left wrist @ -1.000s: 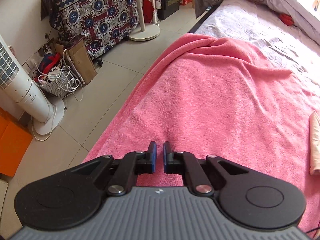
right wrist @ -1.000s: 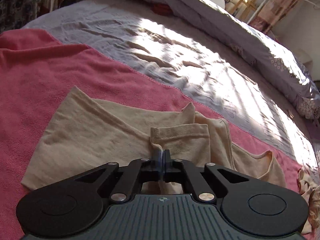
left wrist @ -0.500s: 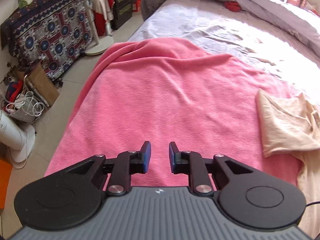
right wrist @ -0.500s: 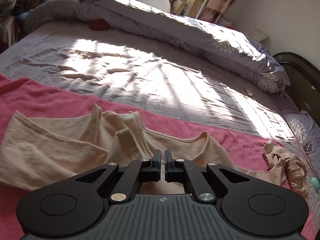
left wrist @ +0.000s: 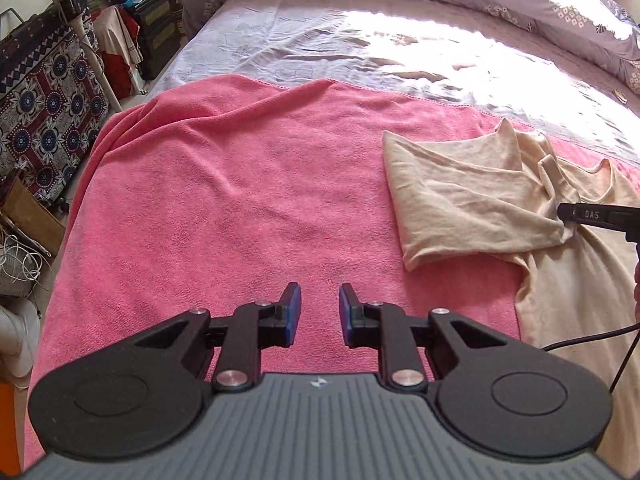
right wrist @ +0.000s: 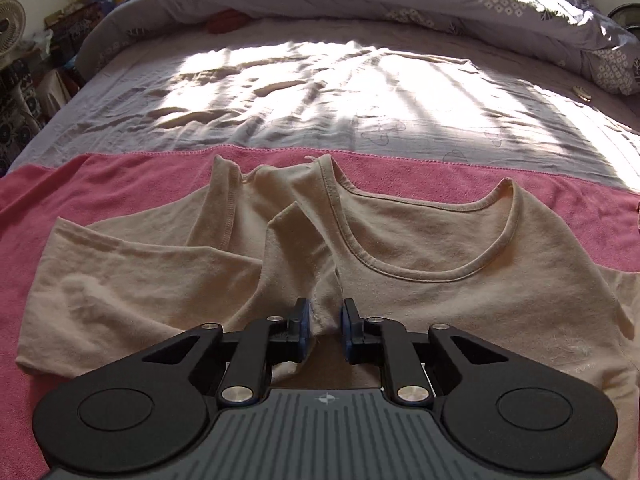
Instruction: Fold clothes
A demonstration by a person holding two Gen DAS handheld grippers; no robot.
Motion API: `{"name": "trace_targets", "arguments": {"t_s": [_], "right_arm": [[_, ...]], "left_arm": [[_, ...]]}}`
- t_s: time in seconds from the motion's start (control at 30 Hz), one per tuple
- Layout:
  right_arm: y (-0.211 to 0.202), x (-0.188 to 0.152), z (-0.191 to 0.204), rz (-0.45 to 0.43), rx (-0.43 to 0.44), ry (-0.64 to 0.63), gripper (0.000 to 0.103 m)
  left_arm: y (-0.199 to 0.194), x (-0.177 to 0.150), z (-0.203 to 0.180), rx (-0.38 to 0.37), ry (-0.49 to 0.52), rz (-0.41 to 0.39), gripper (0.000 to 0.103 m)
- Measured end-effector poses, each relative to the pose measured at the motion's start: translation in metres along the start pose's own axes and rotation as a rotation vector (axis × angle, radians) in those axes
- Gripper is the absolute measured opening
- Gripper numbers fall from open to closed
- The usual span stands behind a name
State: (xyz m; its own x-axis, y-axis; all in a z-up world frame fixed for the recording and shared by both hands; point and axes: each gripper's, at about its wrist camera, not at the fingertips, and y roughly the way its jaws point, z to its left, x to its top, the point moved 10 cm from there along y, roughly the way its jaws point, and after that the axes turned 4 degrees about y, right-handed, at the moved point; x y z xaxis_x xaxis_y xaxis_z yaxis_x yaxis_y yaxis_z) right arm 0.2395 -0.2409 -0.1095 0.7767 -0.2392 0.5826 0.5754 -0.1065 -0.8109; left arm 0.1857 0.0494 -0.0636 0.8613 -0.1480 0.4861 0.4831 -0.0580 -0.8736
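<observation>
Left tongs (left wrist: 319, 314): parted with a clear gap, nothing between the blue pads, hovering low over bare pink towel (left wrist: 224, 184) in the lower centre of the left wrist view, pointing up the bed (left wrist: 360, 40).

Beige t-shirt (left wrist: 460, 196) lies on the towel at the right of that view, partly folded: one side flap is doubled over the body and the neckline sits toward the towel's far edge.

Right tongs (right wrist: 323, 326): partly parted, straddling a raised pleat of the t-shirt (right wrist: 460, 248) in the lower centre of the right wrist view. The fabric ridge sits between the pads; I can't tell if either pad actually touches it. They look loose rather than clamped. In the left view, the tip of the right tongs (left wrist: 564, 214) comes in from the right edge, level, at the flap's corner.

Grey sheet beyond the towel, sunlit.
</observation>
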Motion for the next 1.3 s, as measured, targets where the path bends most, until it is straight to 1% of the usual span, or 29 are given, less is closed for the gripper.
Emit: {"name": "trace_targets", "arguments": {"t_s": [0.03, 0.1, 0.17, 0.23, 0.4, 0.47, 0.57, 0.63, 0.7, 0.77, 0.87, 0.93, 0.97, 1.07, 1.2, 1.23, 1.3], "right_arm": [[-0.008, 0.003, -0.003, -0.019, 0.0, 0.021, 0.012], [-0.024, 0.009, -0.008, -0.057, 0.002, 0.061, 0.012], [-0.041, 0.02, -0.016, -0.089, 0.012, 0.064, 0.012], [-0.057, 0.031, -0.023, -0.121, 0.021, 0.067, 0.012], [-0.099, 0.057, -0.043, -0.202, 0.046, 0.074, 0.012], [-0.111, 0.066, -0.059, -0.222, 0.035, 0.079, 0.012], [-0.128, 0.075, -0.08, -0.253, 0.009, 0.072, 0.012], [-0.139, 0.081, -0.094, -0.274, -0.009, 0.067, 0.012], [-0.148, 0.081, -0.107, -0.292, -0.037, 0.061, 0.011], [-0.156, 0.081, -0.12, -0.31, -0.065, 0.056, 0.011], [-0.161, 0.08, -0.144, -0.327, -0.127, 0.052, 0.011], [-0.164, 0.079, -0.16, -0.337, -0.169, 0.051, 0.011], [-0.161, 0.074, -0.17, -0.323, -0.182, 0.063, 0.011], [-0.142, 0.053, -0.189, -0.266, -0.205, 0.099, 0.011], [-0.106, 0.012, -0.201, -0.162, -0.225, 0.111, 0.012], [-0.097, 0.0, -0.202, -0.135, -0.224, 0.11, 0.012], [-0.079, -0.024, -0.202, -0.076, -0.229, 0.105, 0.012]], "left_arm": [[-0.001, -0.001, -0.003, -0.006, 0.004, 0.001, 0.026], [-0.004, -0.001, -0.011, -0.034, 0.01, -0.001, 0.025], [-0.006, 0.0, -0.024, -0.072, 0.021, -0.003, 0.025], [-0.008, 0.003, -0.047, -0.132, 0.047, -0.014, 0.025], [-0.008, 0.014, -0.118, -0.305, 0.107, -0.041, 0.025], [-0.003, 0.017, -0.144, -0.352, 0.126, -0.043, 0.025], [0.006, 0.023, -0.179, -0.38, 0.157, -0.053, 0.026], [0.018, 0.026, -0.197, -0.376, 0.156, -0.052, 0.026], [0.031, 0.029, -0.205, -0.332, 0.153, -0.054, 0.026], [0.045, 0.032, -0.207, -0.25, 0.159, -0.059, 0.026], [0.062, 0.036, -0.195, -0.11, 0.153, -0.063, 0.026], [0.068, 0.038, -0.182, -0.03, 0.143, -0.074, 0.026], [0.068, 0.038, -0.176, -0.004, 0.147, -0.085, 0.027], [0.065, 0.038, -0.165, 0.059, 0.18, -0.124, 0.014], [0.056, 0.027, -0.172, 0.17, 0.33, -0.182, 0.013], [0.055, 0.024, -0.172, 0.189, 0.358, -0.186, 0.013], [0.058, 0.013, -0.17, 0.21, 0.381, -0.163, 0.013]]}}
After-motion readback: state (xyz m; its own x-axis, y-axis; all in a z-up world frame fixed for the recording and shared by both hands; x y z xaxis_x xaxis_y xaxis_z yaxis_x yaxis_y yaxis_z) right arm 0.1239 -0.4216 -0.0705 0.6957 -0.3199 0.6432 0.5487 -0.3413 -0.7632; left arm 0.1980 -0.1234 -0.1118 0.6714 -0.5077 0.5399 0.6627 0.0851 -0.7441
